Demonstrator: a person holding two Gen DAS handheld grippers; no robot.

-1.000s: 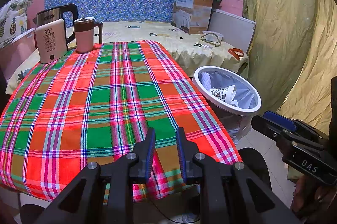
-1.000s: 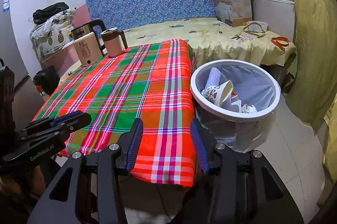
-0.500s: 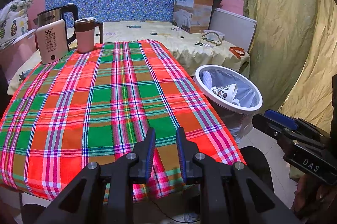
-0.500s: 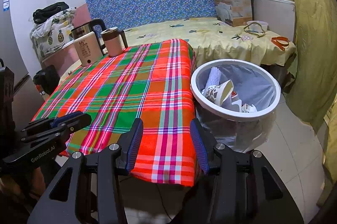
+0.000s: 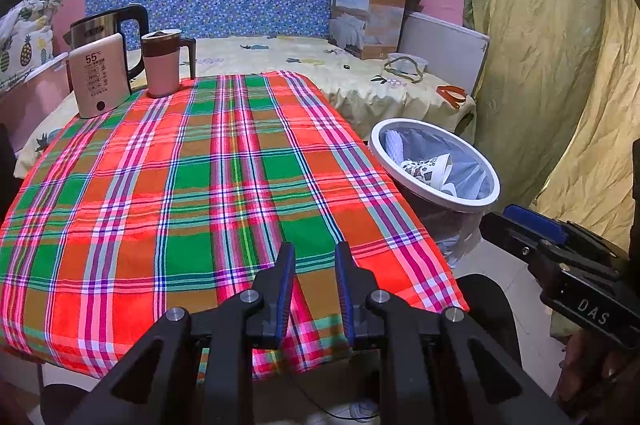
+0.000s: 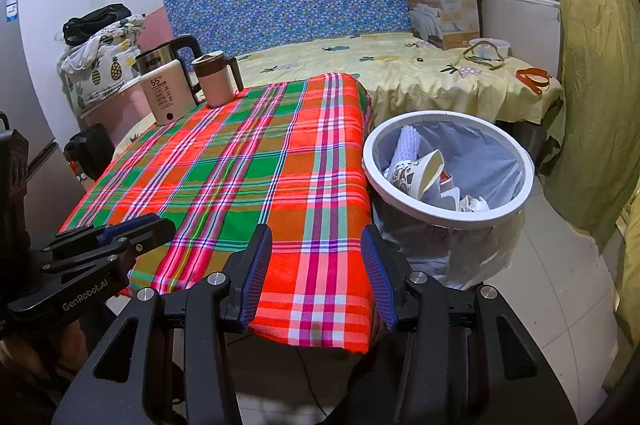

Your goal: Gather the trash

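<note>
"55" reads on the cream warmer point(image 5: 99, 76), "DAS" on the right gripper point(image 5: 591, 309) body, and "GenRobot.AI" on the left gripper point(image 6: 86, 295) body.

The left gripper point(image 5: 314, 265) hovered over the table's point(image 5: 120, 225) near edge, jaws narrowly parted, empty; the right gripper point(image 6: 316, 265) hung beside that edge, jaws wide

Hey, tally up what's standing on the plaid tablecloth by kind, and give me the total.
Kettle: 1
Cream unit showing 55: 1
Pink jug with brown lid: 1
Total: 3, all at the far corner of the plaid tablecloth
</note>
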